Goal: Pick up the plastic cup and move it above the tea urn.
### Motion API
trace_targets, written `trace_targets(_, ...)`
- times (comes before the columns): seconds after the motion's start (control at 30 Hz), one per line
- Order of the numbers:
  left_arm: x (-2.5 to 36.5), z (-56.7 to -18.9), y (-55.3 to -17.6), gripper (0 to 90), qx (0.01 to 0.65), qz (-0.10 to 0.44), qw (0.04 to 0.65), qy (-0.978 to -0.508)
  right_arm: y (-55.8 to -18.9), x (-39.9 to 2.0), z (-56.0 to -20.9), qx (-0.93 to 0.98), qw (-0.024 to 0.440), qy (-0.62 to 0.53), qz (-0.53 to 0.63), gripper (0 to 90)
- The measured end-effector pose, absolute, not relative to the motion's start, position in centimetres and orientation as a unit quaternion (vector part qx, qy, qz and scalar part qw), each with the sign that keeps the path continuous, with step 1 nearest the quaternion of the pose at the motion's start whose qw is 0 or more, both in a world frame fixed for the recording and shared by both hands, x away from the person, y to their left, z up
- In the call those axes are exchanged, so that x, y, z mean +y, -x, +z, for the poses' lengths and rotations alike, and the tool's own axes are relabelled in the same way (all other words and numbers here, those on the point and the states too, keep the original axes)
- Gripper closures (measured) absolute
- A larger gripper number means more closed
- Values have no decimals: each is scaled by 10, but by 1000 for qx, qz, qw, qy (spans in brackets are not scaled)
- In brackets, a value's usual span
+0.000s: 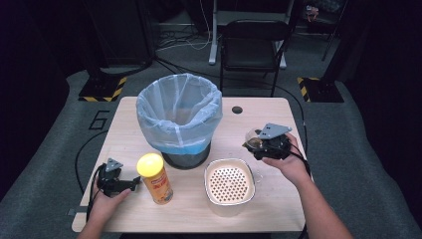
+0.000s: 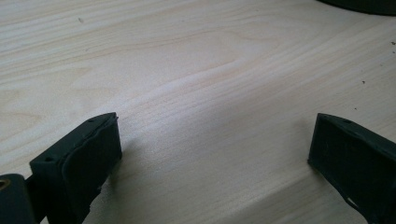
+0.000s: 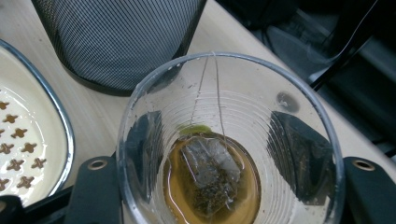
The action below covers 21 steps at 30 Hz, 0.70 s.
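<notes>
My right gripper (image 1: 255, 143) is shut on a clear plastic cup (image 3: 229, 140) and holds it above the right side of the table. Brown tea and a tea bag (image 3: 208, 175) lie in the cup's bottom, and the bag's string runs up to the rim. The cup (image 1: 254, 141) hangs to the right of the trash bin (image 1: 180, 117). My left gripper (image 1: 133, 182) rests low at the front left, open, its fingers (image 2: 81, 158) wide apart over bare wood. It sits just left of a yellow-lidded can (image 1: 155, 178).
A black mesh bin with a pale blue liner stands at the table's middle back. A cream perforated strainer tray (image 1: 229, 184) lies in front of it. A black chair (image 1: 251, 47) stands beyond the table's far edge. A cable hole (image 1: 237, 109) marks the back.
</notes>
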<state>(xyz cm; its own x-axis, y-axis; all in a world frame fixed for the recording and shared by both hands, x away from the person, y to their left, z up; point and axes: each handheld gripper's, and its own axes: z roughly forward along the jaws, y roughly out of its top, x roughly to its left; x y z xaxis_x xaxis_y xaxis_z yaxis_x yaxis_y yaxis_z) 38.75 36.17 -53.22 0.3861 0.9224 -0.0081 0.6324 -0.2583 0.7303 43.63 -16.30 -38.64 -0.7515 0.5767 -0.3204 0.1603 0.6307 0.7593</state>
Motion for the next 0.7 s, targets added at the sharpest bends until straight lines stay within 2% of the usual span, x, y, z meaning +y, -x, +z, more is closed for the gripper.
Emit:
trace_targets(0.37,362,-532,-388,22,510,218,334,-763,-405,-140,-359,856,400,-67,322,353)
trace_targets(0.7,362,-532,-388,22,510,218,334,-763,-397,-131,-364,852,423,-21,307,352)
